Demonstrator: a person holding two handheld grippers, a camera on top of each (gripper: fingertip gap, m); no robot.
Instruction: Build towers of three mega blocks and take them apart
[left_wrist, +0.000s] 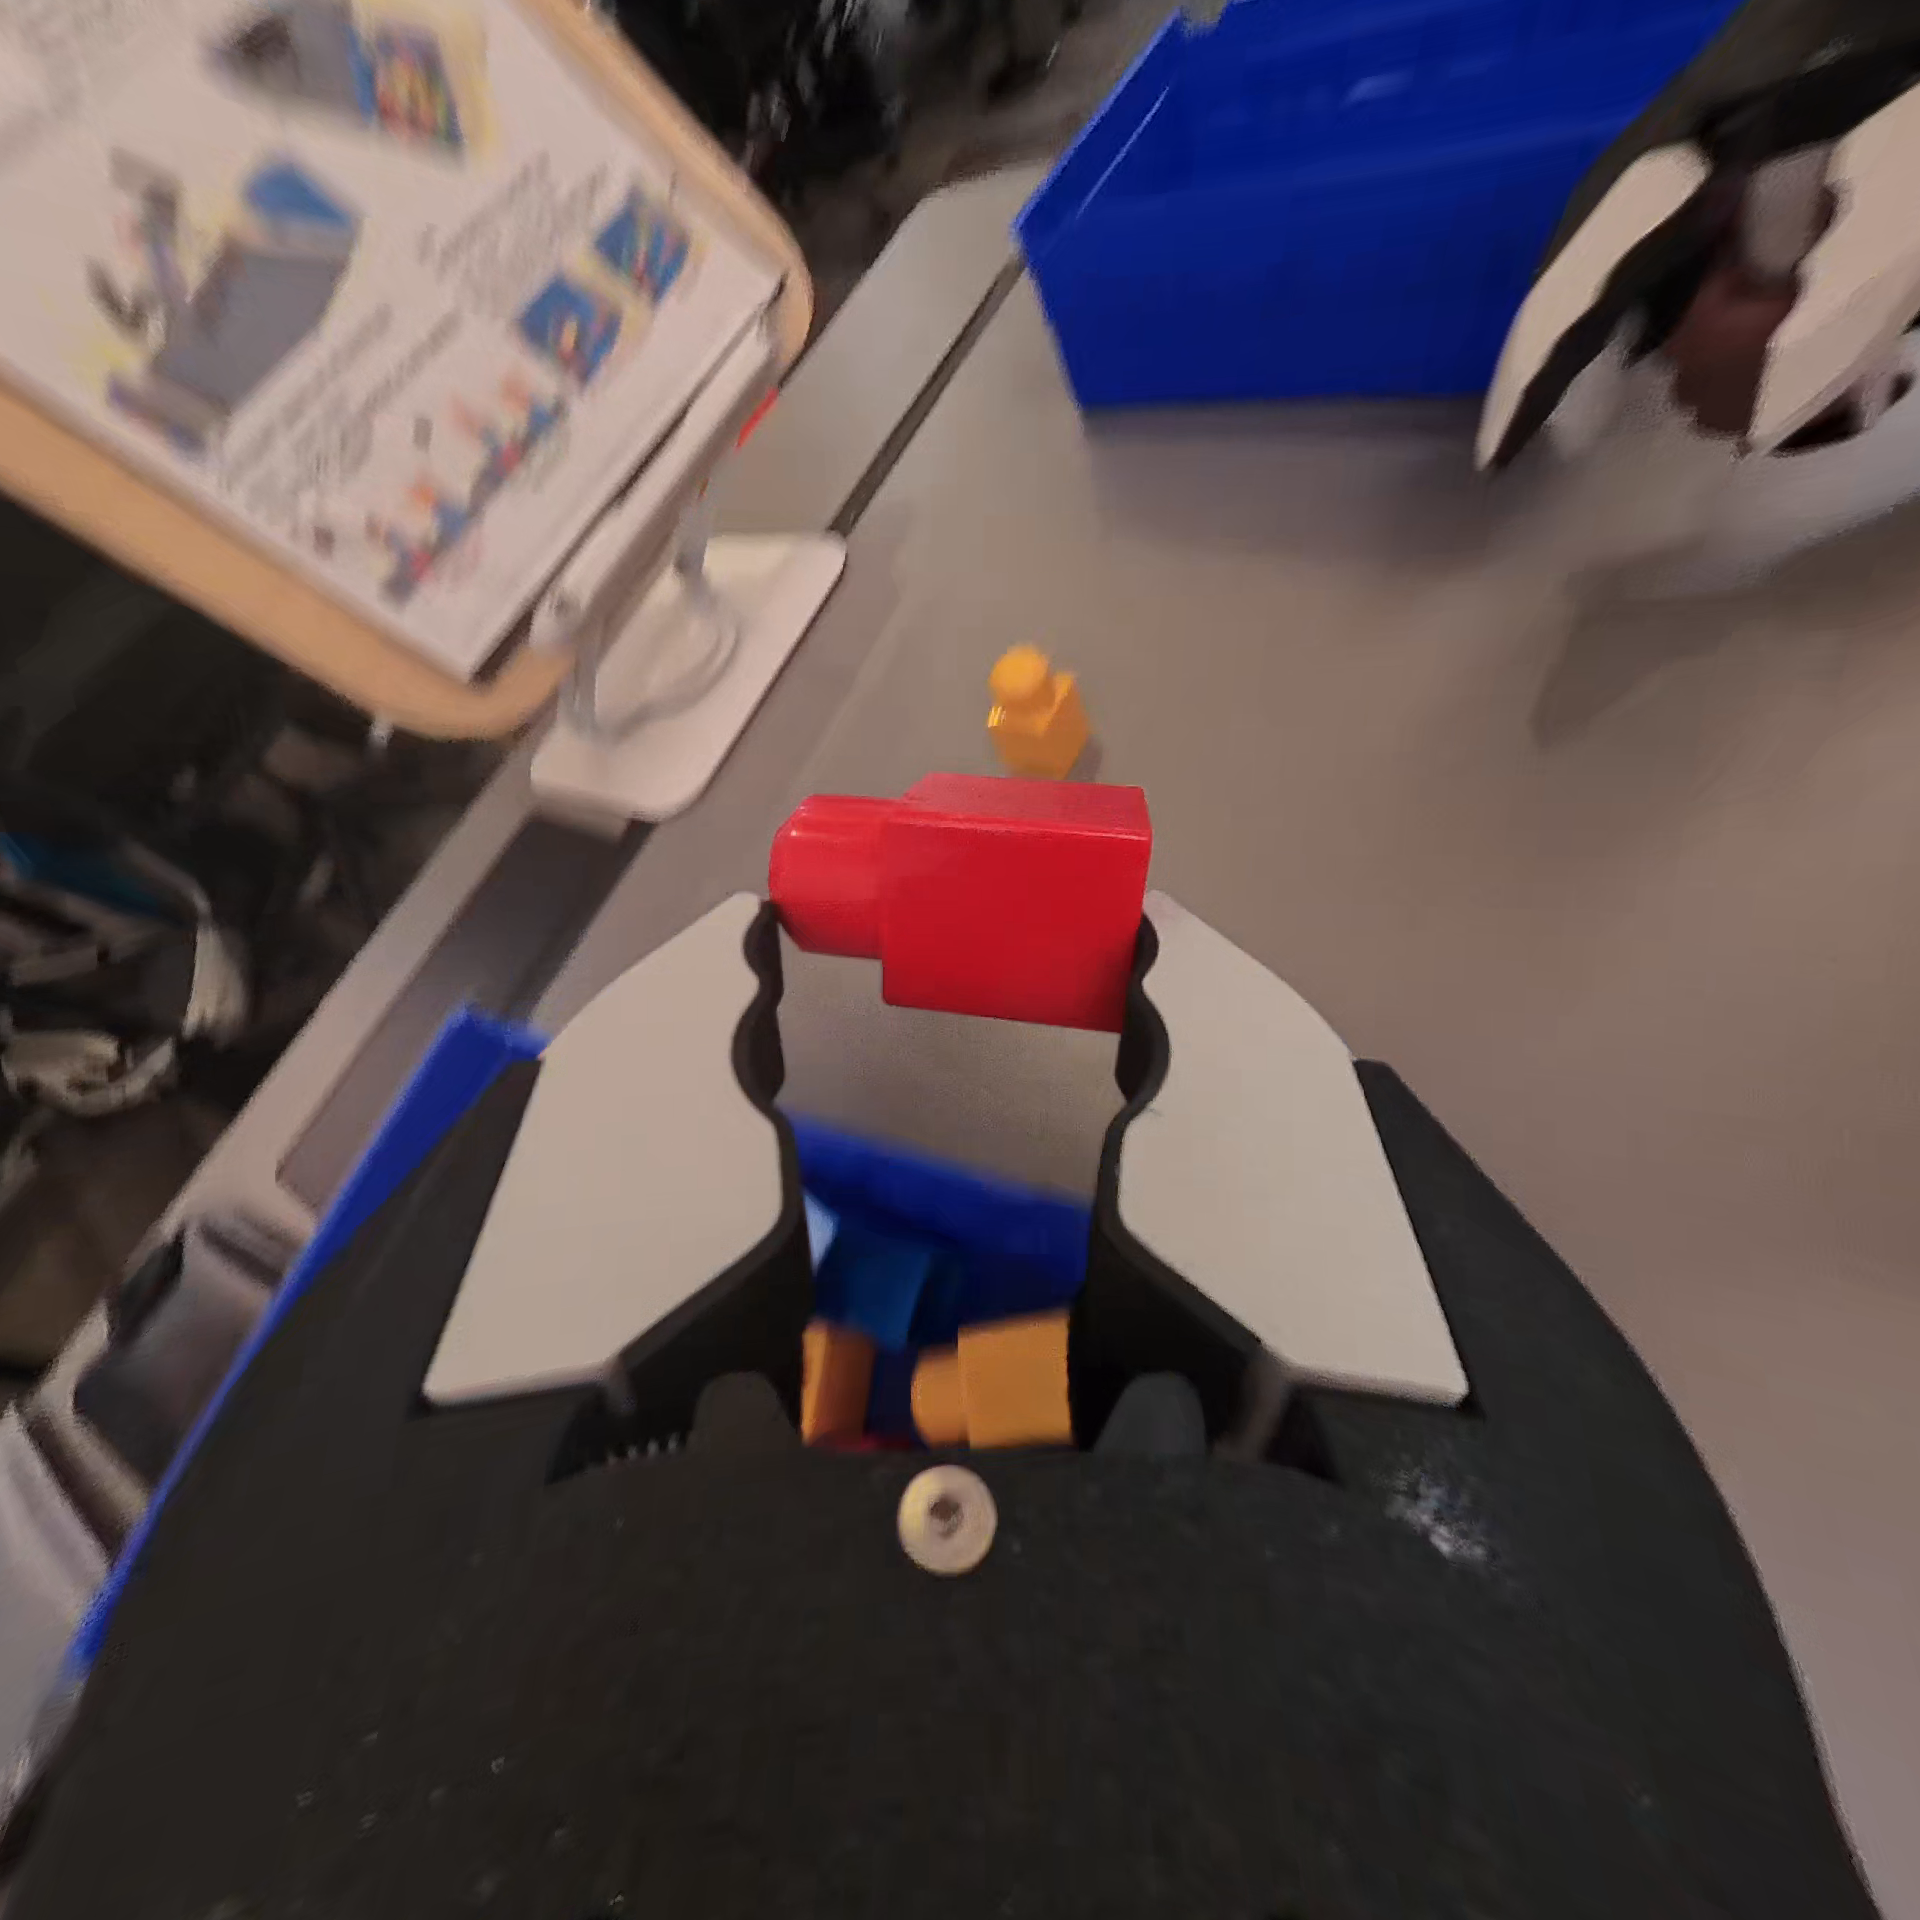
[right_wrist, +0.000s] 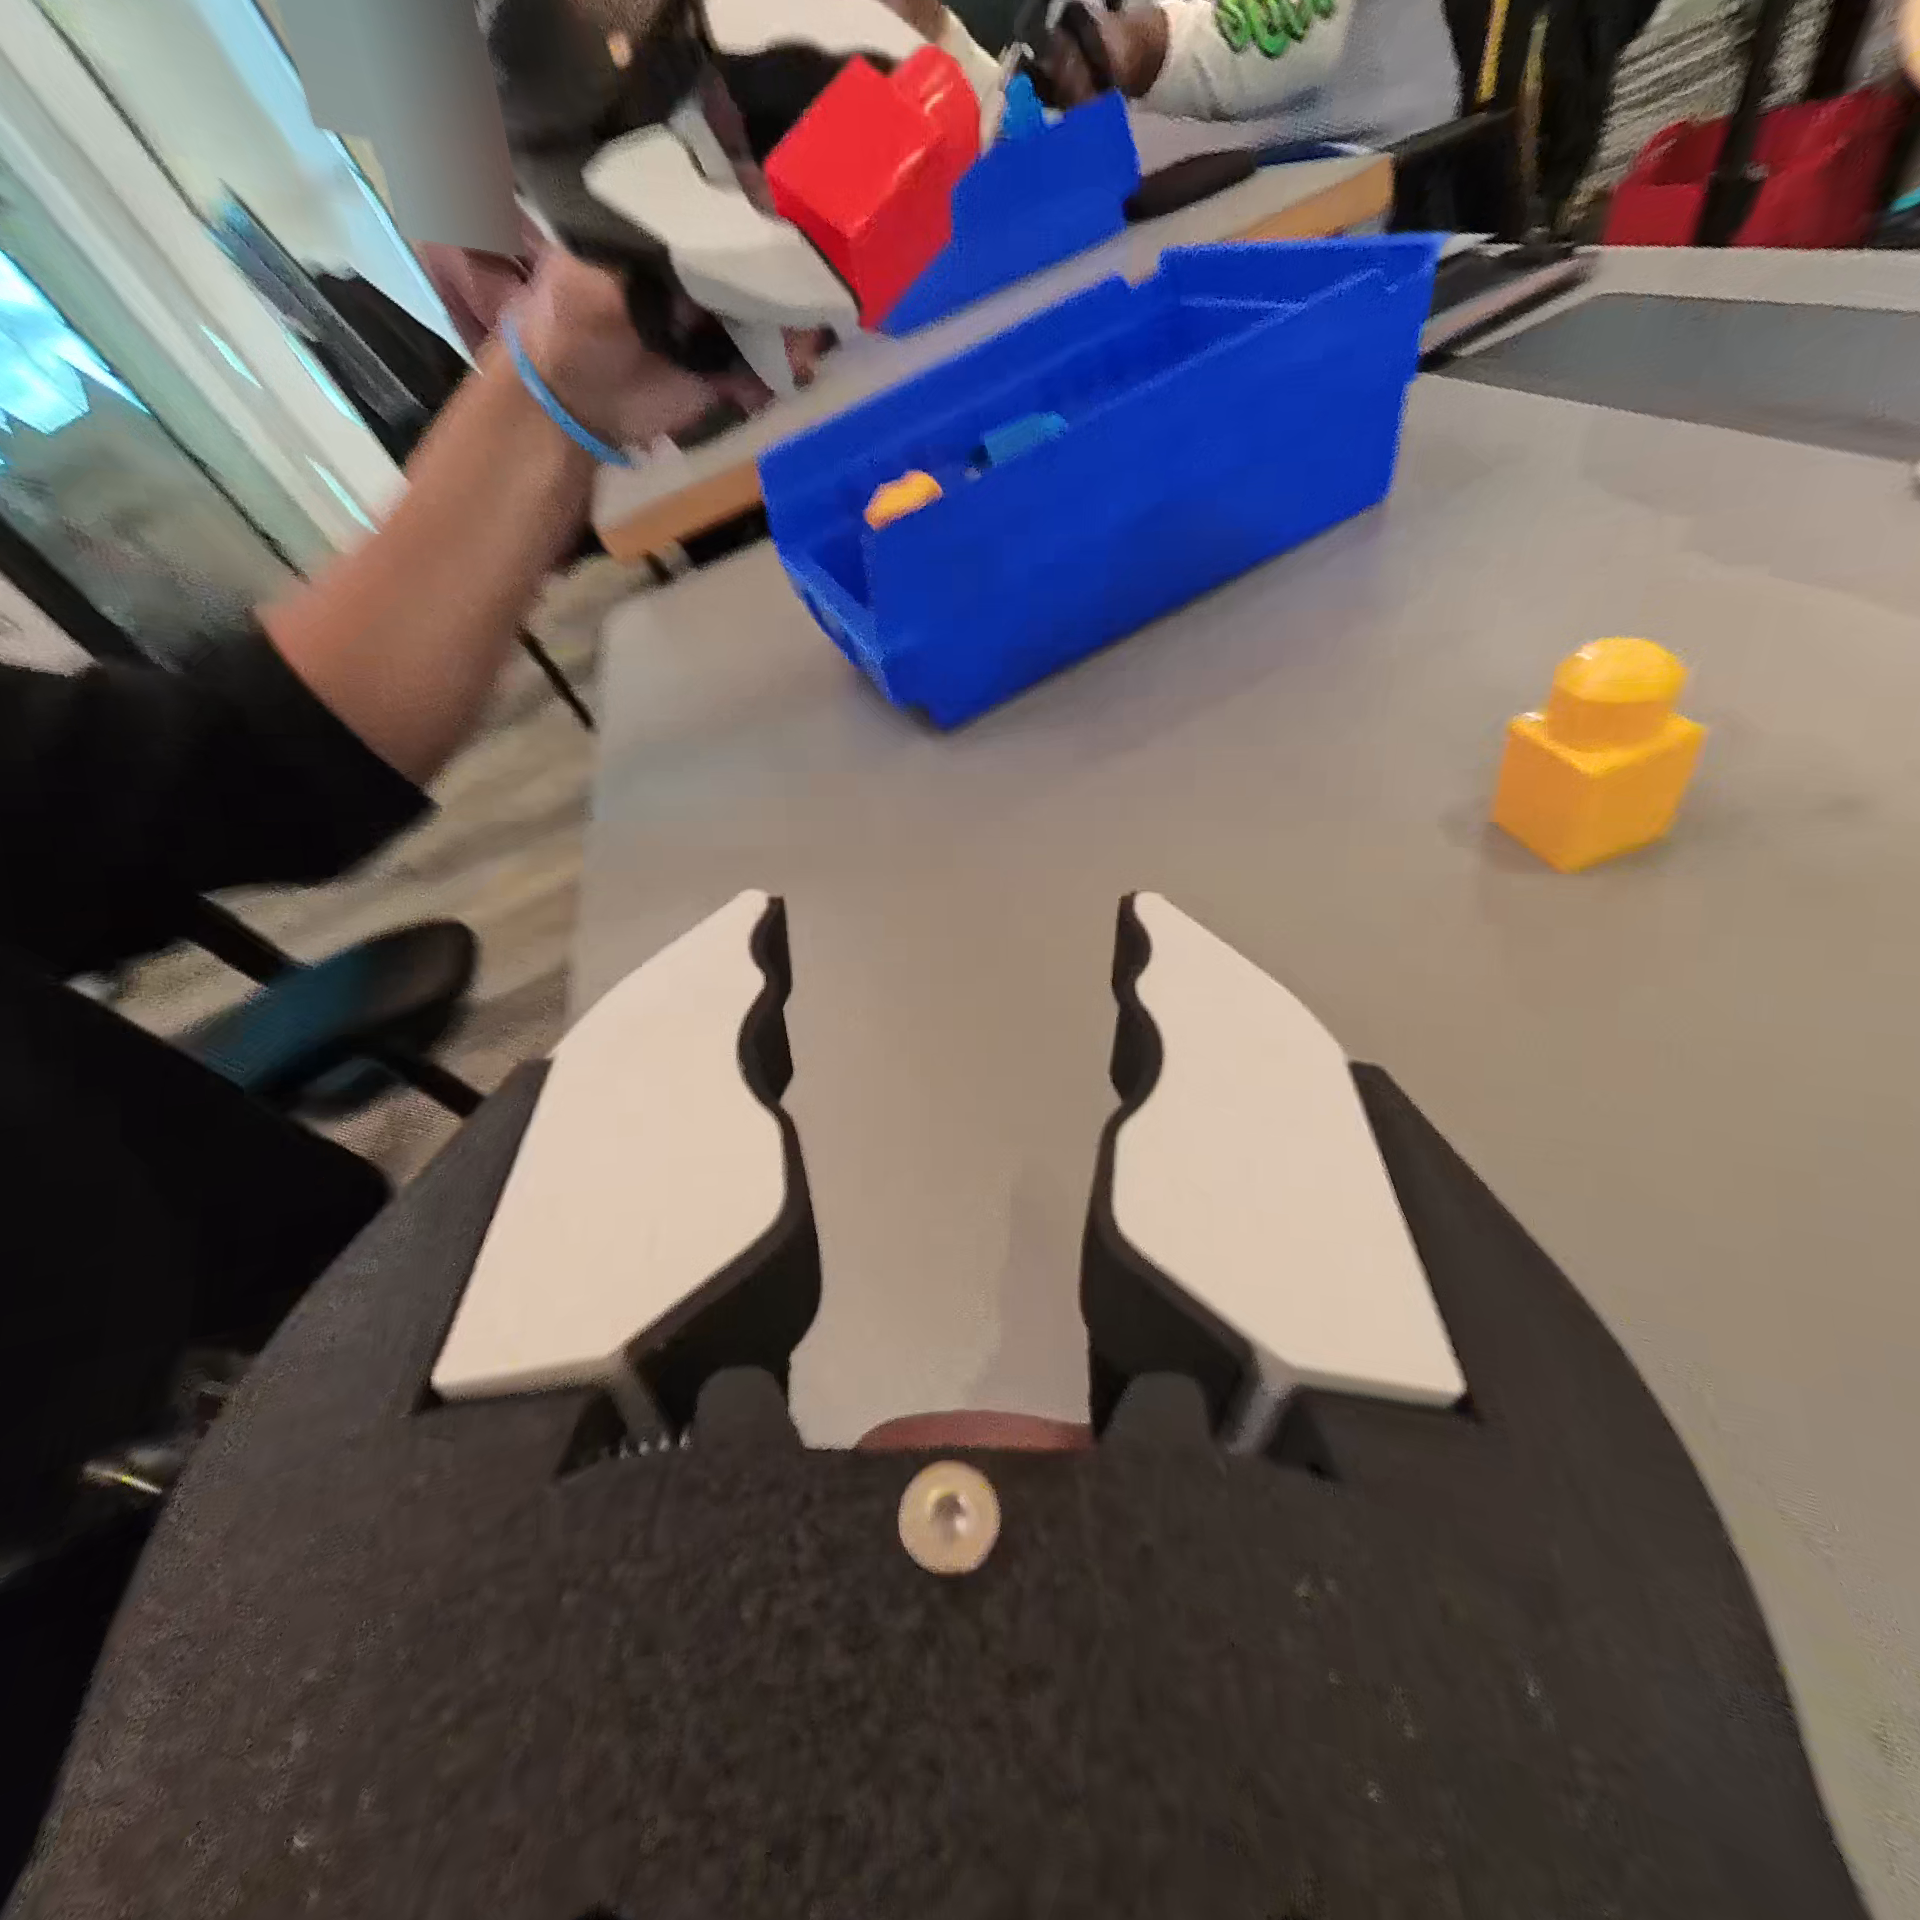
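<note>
Left wrist view: left gripper (left_wrist: 951, 920) clamped at its tips on a red block (left_wrist: 997, 904), stud pointing left, block turned on its side and lifted off the grey table (left_wrist: 1351, 883). Beyond it, an orange block (left_wrist: 1034, 717) upright on the table, well apart from the red one. Below the fingers, a blue bin (left_wrist: 935, 1184) holding more blocks (blue and orange, blurred). Farther off, a second blue bin (left_wrist: 1299, 229) at the table's far edge. At upper right, the right gripper (left_wrist: 1621, 436), blurred, fingers apart with nothing between them. At upper left, a printed sheet on a stand (left_wrist: 343, 281), its foot resting on the table.

Right wrist view: right gripper (right_wrist: 951, 920) spread wide and empty, above bare table (right_wrist: 1039, 810). Orange block (right_wrist: 1595, 758) upright to the right, stud up, alone on the surface. Blue bin (right_wrist: 1122, 509) farther back, a few orange and blue pieces inside. Above and left of that bin, the left gripper (right_wrist: 800, 239) in a hand (right_wrist: 603, 332), gripping the red block (right_wrist: 862, 197) in the air. Another blue bin (right_wrist: 1039, 197) partly hidden behind the red block.
</note>
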